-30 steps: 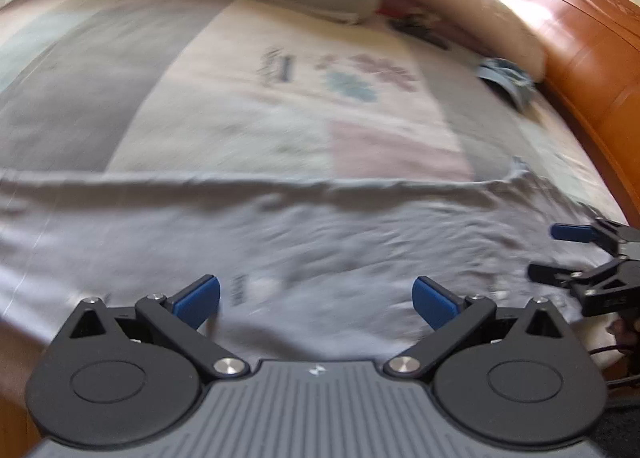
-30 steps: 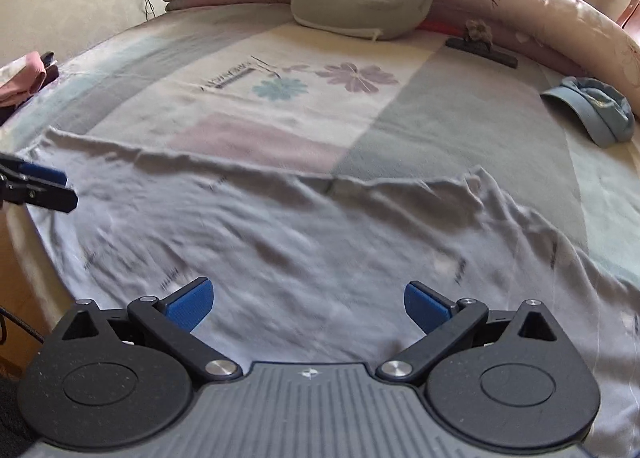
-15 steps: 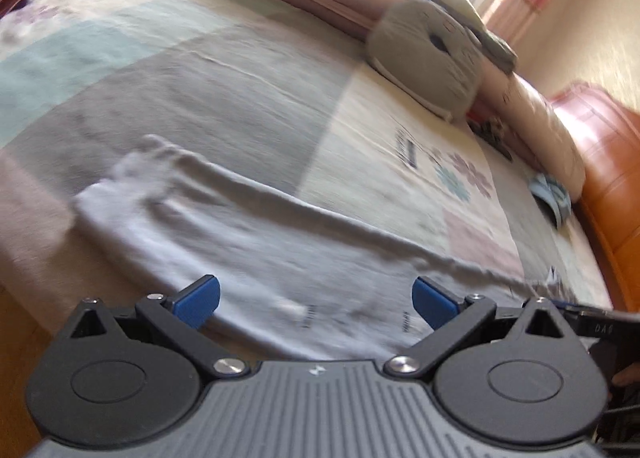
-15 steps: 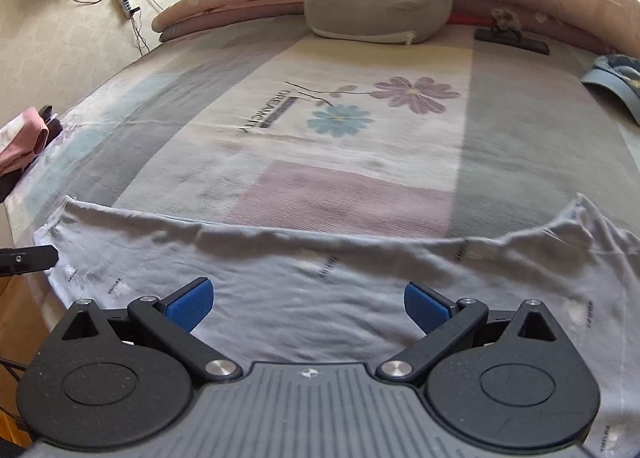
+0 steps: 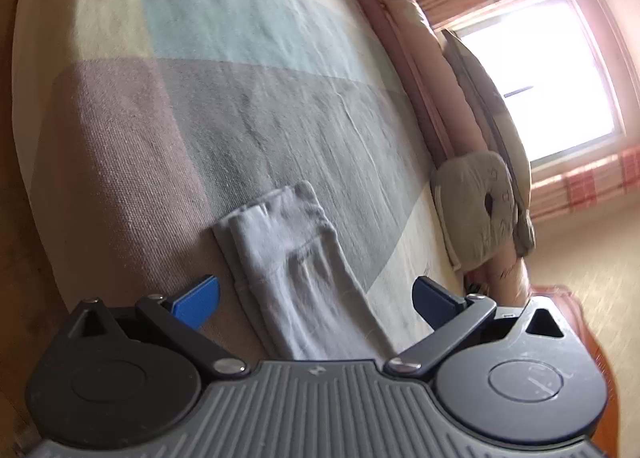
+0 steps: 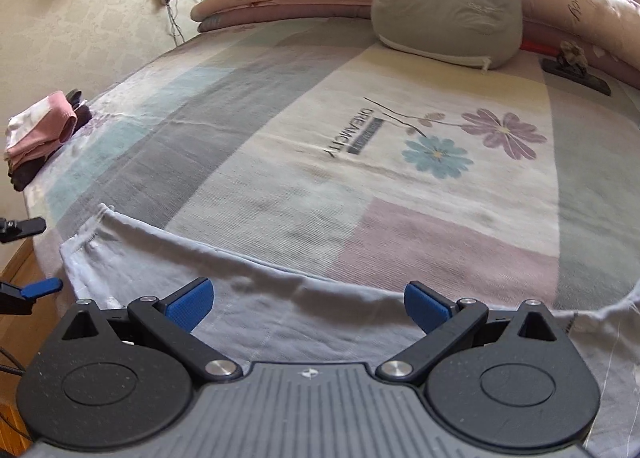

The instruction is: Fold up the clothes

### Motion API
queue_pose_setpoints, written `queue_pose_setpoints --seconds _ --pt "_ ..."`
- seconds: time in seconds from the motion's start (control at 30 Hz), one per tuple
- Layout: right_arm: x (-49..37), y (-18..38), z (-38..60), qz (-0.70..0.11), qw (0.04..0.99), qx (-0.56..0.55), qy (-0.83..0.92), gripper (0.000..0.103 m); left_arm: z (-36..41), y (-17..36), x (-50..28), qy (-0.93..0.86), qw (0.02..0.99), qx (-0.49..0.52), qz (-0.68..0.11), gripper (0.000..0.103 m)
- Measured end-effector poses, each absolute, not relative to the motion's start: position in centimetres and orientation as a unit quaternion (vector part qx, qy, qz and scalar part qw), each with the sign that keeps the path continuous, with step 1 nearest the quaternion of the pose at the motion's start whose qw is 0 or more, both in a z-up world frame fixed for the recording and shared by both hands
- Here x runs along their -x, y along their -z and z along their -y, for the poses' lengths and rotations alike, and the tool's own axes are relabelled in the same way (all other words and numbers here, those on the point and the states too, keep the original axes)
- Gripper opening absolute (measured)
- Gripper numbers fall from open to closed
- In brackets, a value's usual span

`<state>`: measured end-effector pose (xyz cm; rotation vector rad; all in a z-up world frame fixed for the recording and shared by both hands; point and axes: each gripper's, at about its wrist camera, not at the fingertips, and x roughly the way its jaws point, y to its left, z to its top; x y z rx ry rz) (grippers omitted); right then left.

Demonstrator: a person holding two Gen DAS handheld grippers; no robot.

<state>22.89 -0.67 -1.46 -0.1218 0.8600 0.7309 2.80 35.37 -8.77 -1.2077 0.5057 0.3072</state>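
A bed [image 5: 260,106] with a patchwork sheet filled the left wrist view, one bright window [image 5: 540,78] at far right. The left gripper [image 5: 316,296] had its blue fingers wide apart, empty, over a narrow strip of grey garment [image 5: 296,258] running from near centre; its near end was hidden under the gripper. One grey cushion [image 5: 472,206] lay far right.

In the right wrist view the sheet read "DREAMCITY" beside two printed flowers [image 6: 472,142]. The right gripper [image 6: 309,302] was likewise spread open over the garment [image 6: 260,298], whose right end was cut off. One stack of folded clothes [image 6: 40,130] sat far left.
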Motion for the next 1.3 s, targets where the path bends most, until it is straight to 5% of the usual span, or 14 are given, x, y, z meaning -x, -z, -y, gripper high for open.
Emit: queue_pose_setpoints --seconds 0.53,0.77,1.0,1.1,1.3 --pt "-23.5 0.8 0.1 -0.397 0.848 0.069 -0.345 0.103 -37.2 10.4 -4.8 -0.146 0.715 0.643 -0.231 0.102" --pt "-22.1 0.7 -6.0 -0.387 0.786 0.157 -0.456 0.103 -37.2 11.2 -3.5 -0.139 0.705 0.663 -0.209 0.102" --pt "-17.0 0.7 -14.7 -0.306 0.696 0.285 -0.584 0.102 -36.5 8.0 -3.9 -0.181 0.763 0.556 -0.275 0.102" --pt "-15.4 1.2 -17.2 -0.287 0.658 0.315 -0.621 0.094 -36.2 6.1 -3.5 -0.212 0.795 0.479 -0.305 0.102" --pt "-13.0 2.0 -20.0 -0.247 0.628 0.371 -0.638 0.091 -36.9 6.1 -2.1 -0.189 0.786 0.518 -0.28 0.102"
